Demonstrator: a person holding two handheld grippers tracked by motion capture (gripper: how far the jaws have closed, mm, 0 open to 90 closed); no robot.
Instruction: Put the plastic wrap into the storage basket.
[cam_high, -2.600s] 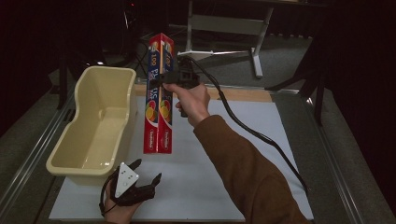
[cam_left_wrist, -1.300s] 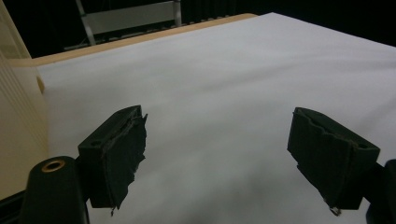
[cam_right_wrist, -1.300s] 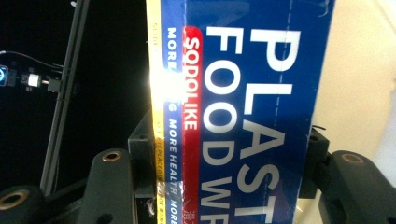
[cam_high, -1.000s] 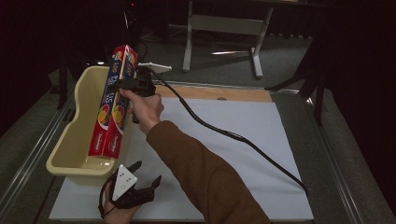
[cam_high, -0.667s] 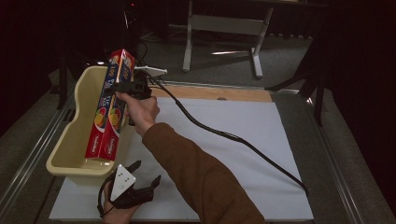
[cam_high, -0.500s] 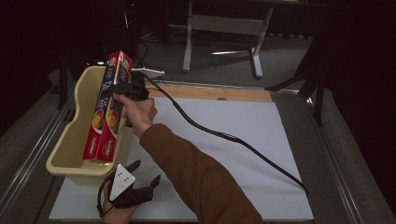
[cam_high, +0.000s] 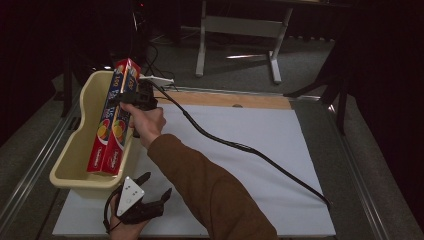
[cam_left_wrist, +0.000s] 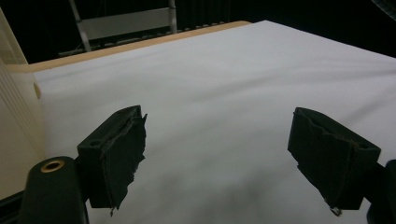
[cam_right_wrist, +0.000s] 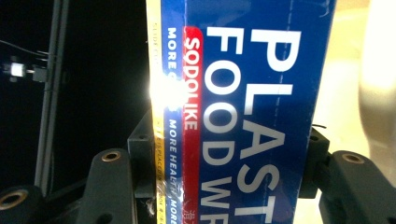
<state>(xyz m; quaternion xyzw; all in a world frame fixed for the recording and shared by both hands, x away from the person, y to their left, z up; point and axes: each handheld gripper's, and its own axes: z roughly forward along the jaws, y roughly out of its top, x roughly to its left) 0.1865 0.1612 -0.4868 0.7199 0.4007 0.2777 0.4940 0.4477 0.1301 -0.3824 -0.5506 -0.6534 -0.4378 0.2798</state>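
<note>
Clearly the right gripper (cam_high: 131, 100) clamps the plastic-wrap box (cam_high: 114, 120) mid-length to angle it into the cream tub (cam_high: 80, 145) at nine o'clock; the left gripper (cam_high: 152, 197) idles at six, jaws apart, empty.

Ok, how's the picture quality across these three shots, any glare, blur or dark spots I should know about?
High view: room beyond the table is nearly black, the white table sheet evenly lit. Right gripper view: a glare spot washes out the edge of the long red and blue plastic-wrap box, whose big lettering stays readable; background dark. Left gripper view: the black jaws look soft up close, the sheet bright.
</note>
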